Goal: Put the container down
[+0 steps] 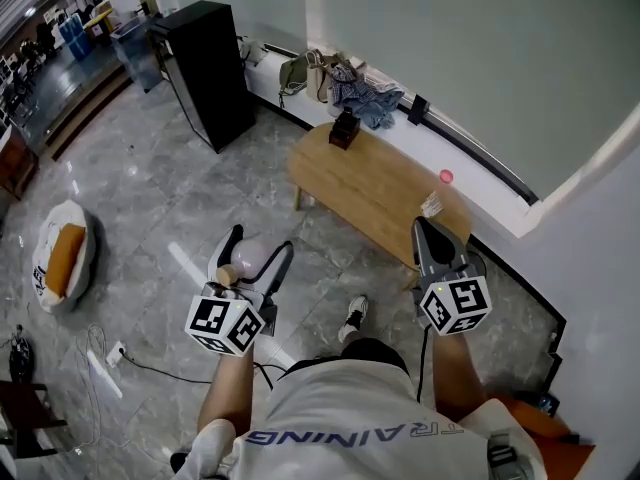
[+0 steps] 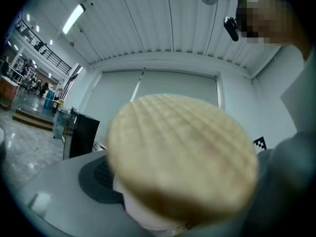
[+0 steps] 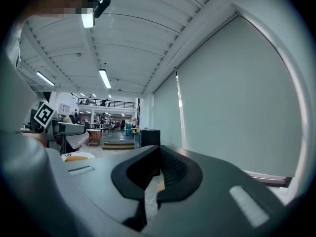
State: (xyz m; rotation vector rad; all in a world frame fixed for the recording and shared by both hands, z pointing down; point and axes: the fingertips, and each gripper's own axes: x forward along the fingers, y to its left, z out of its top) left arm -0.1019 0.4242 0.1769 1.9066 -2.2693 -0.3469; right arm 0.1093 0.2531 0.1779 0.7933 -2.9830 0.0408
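Observation:
My left gripper (image 1: pixel 258 245) is shut on a pale pink container (image 1: pixel 250 259), held at waist height over the floor, short of the table. In the left gripper view the container's round beige ribbed lid (image 2: pixel 182 154) fills the middle, with the pink body (image 2: pixel 143 215) under it between the grey jaws. My right gripper (image 1: pixel 420 225) is shut and holds nothing; it points at the near right end of the wooden table (image 1: pixel 370 183). In the right gripper view its dark pads (image 3: pixel 170 169) meet at the tip.
On the table stand a small dark box (image 1: pixel 344 128), a pink object (image 1: pixel 446 177) and a clear cup (image 1: pixel 432 204). Clothes (image 1: pixel 362 92) lie on the sill behind. A black cabinet (image 1: pixel 205 68) stands at left. A cushion (image 1: pixel 62 258) and a cable (image 1: pixel 130 360) lie on the floor.

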